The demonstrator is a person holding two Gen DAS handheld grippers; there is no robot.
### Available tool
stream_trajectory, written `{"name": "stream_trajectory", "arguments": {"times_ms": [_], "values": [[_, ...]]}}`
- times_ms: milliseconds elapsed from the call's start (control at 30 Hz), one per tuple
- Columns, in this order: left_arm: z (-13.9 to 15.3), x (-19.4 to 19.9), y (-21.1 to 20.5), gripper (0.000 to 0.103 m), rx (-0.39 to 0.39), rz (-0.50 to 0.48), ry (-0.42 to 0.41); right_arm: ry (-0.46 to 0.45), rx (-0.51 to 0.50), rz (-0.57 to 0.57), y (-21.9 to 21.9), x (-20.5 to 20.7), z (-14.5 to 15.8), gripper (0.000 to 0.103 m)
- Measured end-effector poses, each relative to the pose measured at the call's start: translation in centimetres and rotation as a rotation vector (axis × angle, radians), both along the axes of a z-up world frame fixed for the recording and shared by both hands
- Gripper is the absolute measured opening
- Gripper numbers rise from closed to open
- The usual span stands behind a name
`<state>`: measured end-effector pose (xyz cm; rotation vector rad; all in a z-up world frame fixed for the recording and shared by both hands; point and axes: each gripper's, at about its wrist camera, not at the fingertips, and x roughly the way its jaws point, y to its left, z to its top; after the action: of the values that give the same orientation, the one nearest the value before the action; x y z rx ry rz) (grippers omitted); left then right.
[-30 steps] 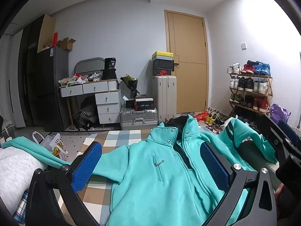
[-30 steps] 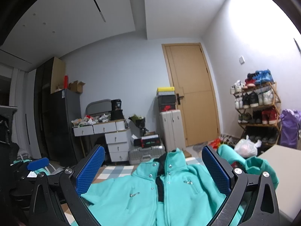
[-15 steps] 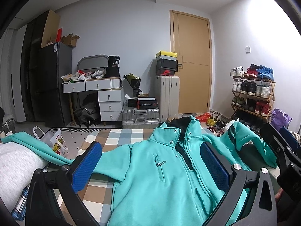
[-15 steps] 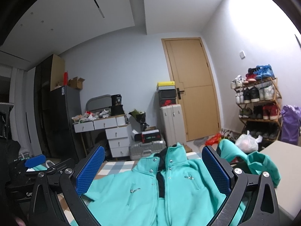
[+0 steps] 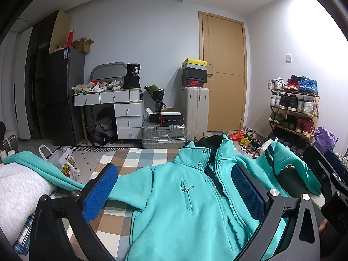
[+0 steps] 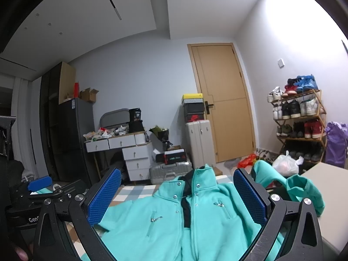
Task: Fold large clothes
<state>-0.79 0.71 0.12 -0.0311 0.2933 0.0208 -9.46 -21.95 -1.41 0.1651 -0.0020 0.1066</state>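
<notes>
Teal jacket (image 5: 180, 206): laid front-up, sleeves spread, on the checked bed cover (image 5: 139, 158), presumably readied for folding. Left tongs (image 5: 174, 193), right tongs (image 6: 177, 198): held spread above it, nothing gripped.

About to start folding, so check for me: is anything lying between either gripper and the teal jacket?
Nothing visible. The left gripper and right gripper are both open above the jacket, which lies front up on the checked cover with nothing on top. Its sleeves trail off to both sides.
</notes>
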Motion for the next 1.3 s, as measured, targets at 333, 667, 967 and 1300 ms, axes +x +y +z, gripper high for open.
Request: {"name": "stream_trajectory", "arguments": {"times_ms": [333,667,967,1300], "values": [[0.1,0.1,0.1,0.102,0.002,-0.001,0.001,-0.006,-0.006,0.000,0.3,-0.1,-0.1,0.103],[-0.1,0.1,0.1,0.102,0.007,0.001,0.005,-0.003,-0.008,0.001,0.3,0.0,-0.2,0.103],[-0.7,0.9,-0.3,0.102,-0.001,0.026,0.029,0.019,-0.011,-0.014,0.4,0.6,-0.2,0.103],[-1.6,1.1,-0.2,0.102,-0.009,-0.008,0.102,0.094,0.059,-0.115,-4.4,0.8,-0.1,0.103]]}}
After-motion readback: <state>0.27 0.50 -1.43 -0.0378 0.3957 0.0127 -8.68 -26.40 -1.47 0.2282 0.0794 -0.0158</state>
